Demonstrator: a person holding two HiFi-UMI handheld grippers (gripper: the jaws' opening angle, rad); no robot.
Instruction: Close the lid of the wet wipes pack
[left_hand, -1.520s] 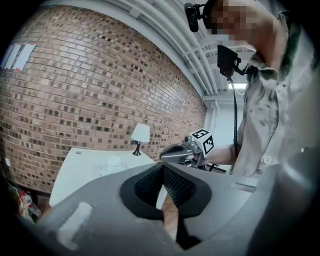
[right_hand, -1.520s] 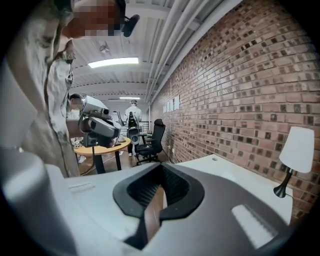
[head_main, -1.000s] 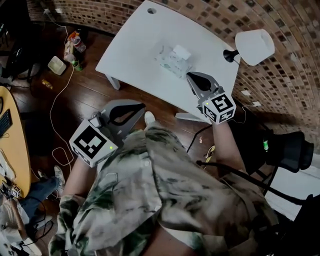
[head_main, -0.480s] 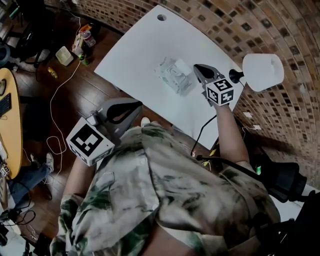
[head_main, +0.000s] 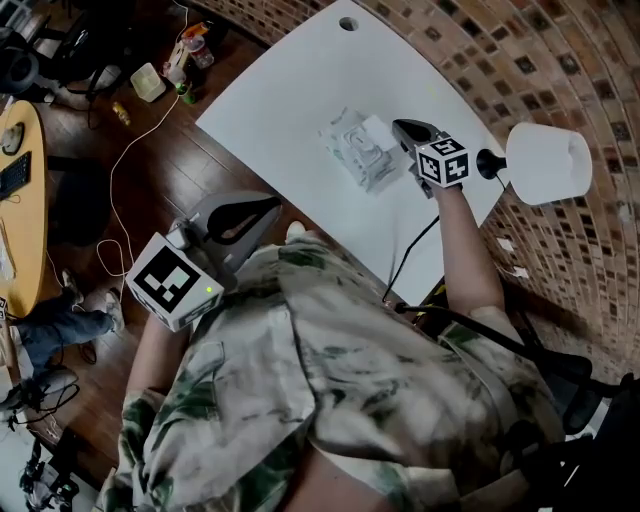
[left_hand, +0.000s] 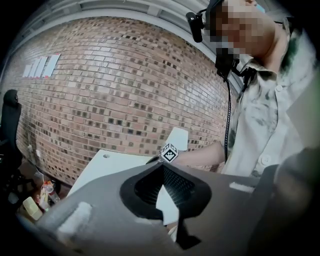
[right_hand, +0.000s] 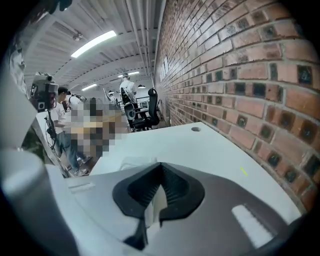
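1. The wet wipes pack (head_main: 356, 155) lies flat on the white surface (head_main: 290, 90), roughly midway across it.
2. A small white flap (head_main: 378, 130) shows at the end of the pack that faces the right tongs (head_main: 398, 125). It looks like the lid standing open, though the head view is too small to be sure.
3. The right tongs hang just beside that end of the pack, with their tips toward the flap. From above it cannot be told whether they touch it.
4. In the right gripper view the right tongs (right_hand: 160, 164) are pressed together at the tips, with nothing pinched between them. The pack (right_hand: 131, 162) shows pale just beyond them and a little to the left.
5. The left tongs (head_main: 272, 205) are well apart from the pack, off the surface and over the wooden floor (head_main: 150, 180), close to the person's patterned shirt (head_main: 330, 360).
6. In the left gripper view the left tongs (left_hand: 162, 166) are likewise pressed together and hold nothing. The surface shows white behind their tips.
7. A lamp (head_main: 547, 163) with a white shade stands on the far side of the right tongs from the pack, near the edge of the surface.
8. A round hole (head_main: 347, 23) pierces the surface at a corner, well apart from the pack.
9. Bottles (head_main: 190, 48) stand on the floor, far from the pack and beyond the surface's other side.
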